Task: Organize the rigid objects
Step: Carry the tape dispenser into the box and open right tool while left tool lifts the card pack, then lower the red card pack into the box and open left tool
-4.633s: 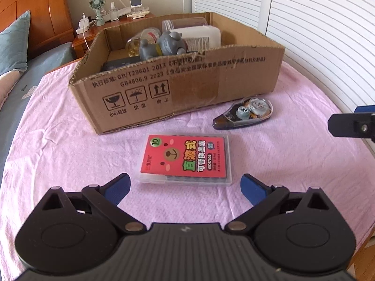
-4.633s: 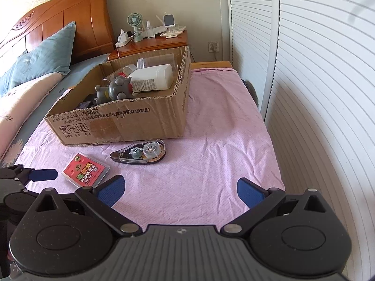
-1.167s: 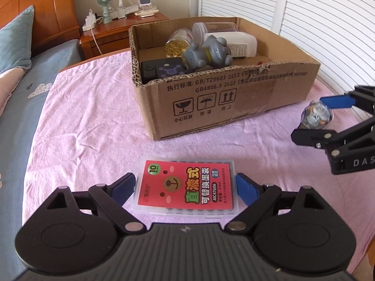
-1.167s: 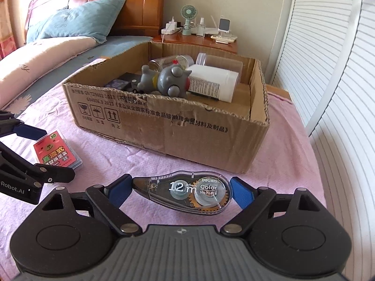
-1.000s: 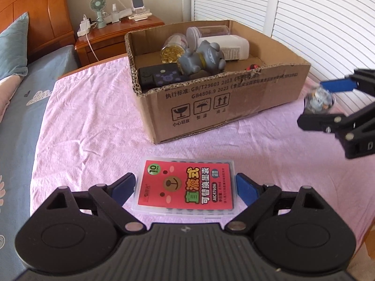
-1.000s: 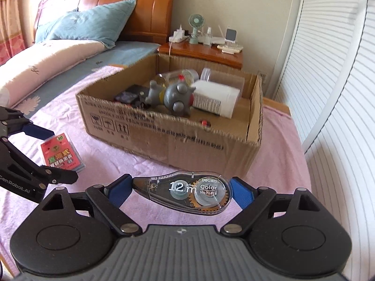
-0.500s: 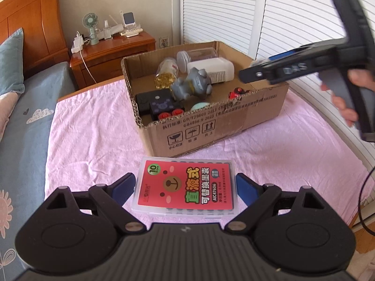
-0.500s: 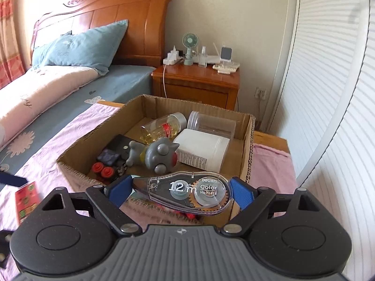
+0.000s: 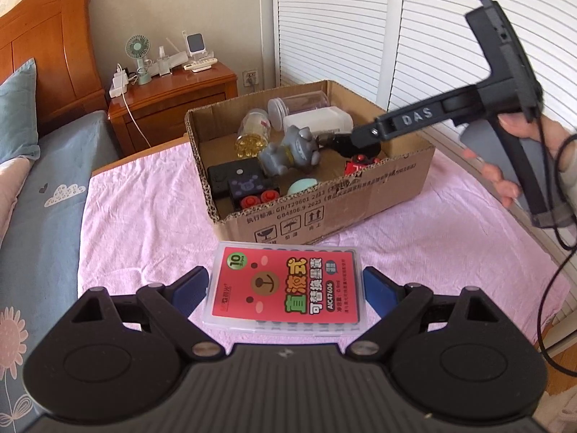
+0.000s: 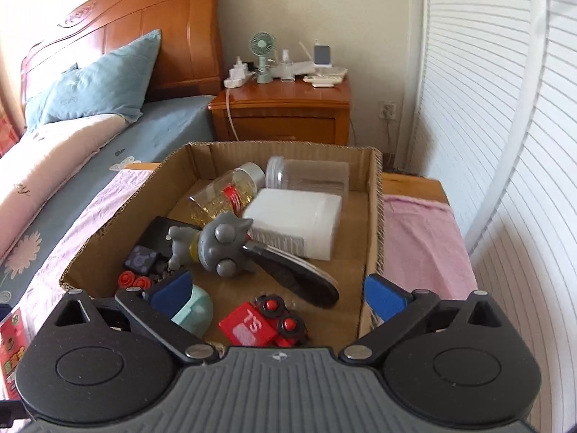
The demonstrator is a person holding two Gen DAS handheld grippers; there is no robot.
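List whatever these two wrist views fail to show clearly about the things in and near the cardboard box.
Correction tape: right wrist view, motion-blurred, loose below the right gripper's opening jaws; label unreadable.
Red refill case: left wrist view, near edge hidden by the left gripper's body; right wrist view, cut by the left edge.
Black case: both views, partly behind the grey toy.

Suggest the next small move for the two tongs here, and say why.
Probably carry the left tongs forward over the cardboard box. They grip the red refill case short of it. The right tongs are opening above the box with nothing between them, and the correction tape lies inside, so they should pull back.
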